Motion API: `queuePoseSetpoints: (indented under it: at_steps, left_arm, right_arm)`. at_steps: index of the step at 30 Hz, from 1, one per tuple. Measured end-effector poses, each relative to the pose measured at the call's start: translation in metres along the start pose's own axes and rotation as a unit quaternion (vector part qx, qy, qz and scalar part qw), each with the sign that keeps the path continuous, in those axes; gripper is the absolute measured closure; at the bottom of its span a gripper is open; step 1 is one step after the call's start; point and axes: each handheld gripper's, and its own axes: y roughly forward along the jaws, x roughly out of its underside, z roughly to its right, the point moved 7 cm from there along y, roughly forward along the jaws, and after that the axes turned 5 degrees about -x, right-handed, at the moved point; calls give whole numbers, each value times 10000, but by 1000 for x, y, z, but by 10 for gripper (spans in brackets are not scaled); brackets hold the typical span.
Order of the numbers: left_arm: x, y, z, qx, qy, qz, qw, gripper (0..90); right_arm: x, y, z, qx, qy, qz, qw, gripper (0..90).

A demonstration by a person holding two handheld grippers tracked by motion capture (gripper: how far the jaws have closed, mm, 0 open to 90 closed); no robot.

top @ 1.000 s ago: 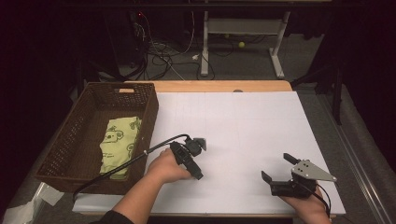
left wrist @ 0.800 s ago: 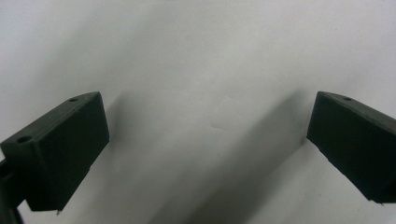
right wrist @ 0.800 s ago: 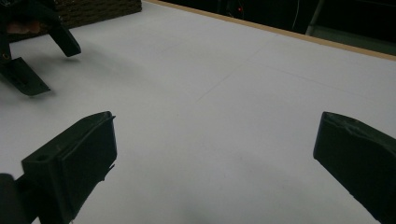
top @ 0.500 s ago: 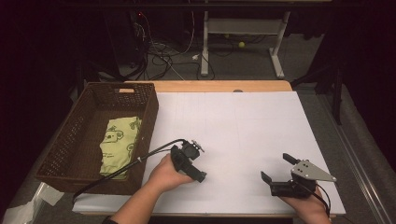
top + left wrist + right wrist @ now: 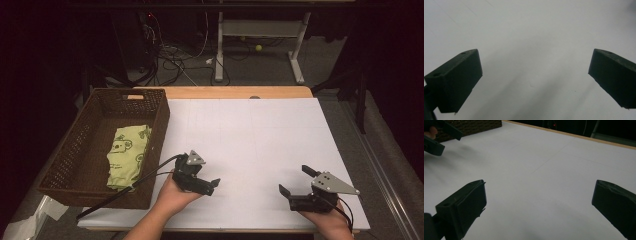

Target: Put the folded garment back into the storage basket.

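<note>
Left hand-held gripper (image 5: 207, 184) sits low over the white surface (image 5: 260, 145) with its jaws wide apart and nothing between them, just right of the wicker basket (image 5: 80, 150). Right hand-held gripper (image 5: 295, 182) is near the front right corner, jaws also spread and empty. The folded green cloth (image 5: 127, 155) with the little cartoon print lies inside the basket, well apart from both.

White table (image 5: 260, 135) bare; desk frame (image 5: 260, 35), cables (image 5: 170, 55) and a ball (image 5: 258, 48) lie beyond.
</note>
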Motion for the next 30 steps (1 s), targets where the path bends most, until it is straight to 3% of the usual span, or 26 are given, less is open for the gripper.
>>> queuePoseSetpoints:
  at_steps: [2, 6, 9, 12, 15, 17, 19, 22, 30]
  left_arm:
    - [3, -5, -2, 3, -94, 150, 9998, 0]
    - [9, -16, 0, -81, -8, 419, 9991, 0]
    - [13, -23, 1, 60, -104, 697, 9975, 0]
    - [19, -30, 1, 202, -304, 934, 9950, 0]
    - [15, -38, 2, 73, -240, 1165, 9929, 0]
    - [12, -42, 1, 77, -373, 1354, 9901, 0]
    - [12, -41, -1, 156, -454, 1410, 9888, 0]
    - [14, -38, -1, -3, -248, 1289, 9913, 0]
    - [11, -37, -1, -77, -193, 1424, 9896, 0]
  right_arm:
    - [1, -1, 0, -30, 52, 22, 10000, 1]
    - [2, -3, 0, -10, 70, 34, 10000, 1]
    - [3, -6, 0, 56, 56, 42, 10000, 1]
    - [3, -8, -1, 42, 41, 90, 9999, 1]
    - [2, -10, -2, 39, 44, 148, 9999, 1]
    - [2, -10, -2, 48, 37, 160, 9999, 1]
    - [2, -10, -2, 28, 41, 174, 9998, 1]
    - [3, -11, -1, 62, 55, 148, 9999, 1]
    - [3, -13, 2, 79, 112, 249, 9996, 1]
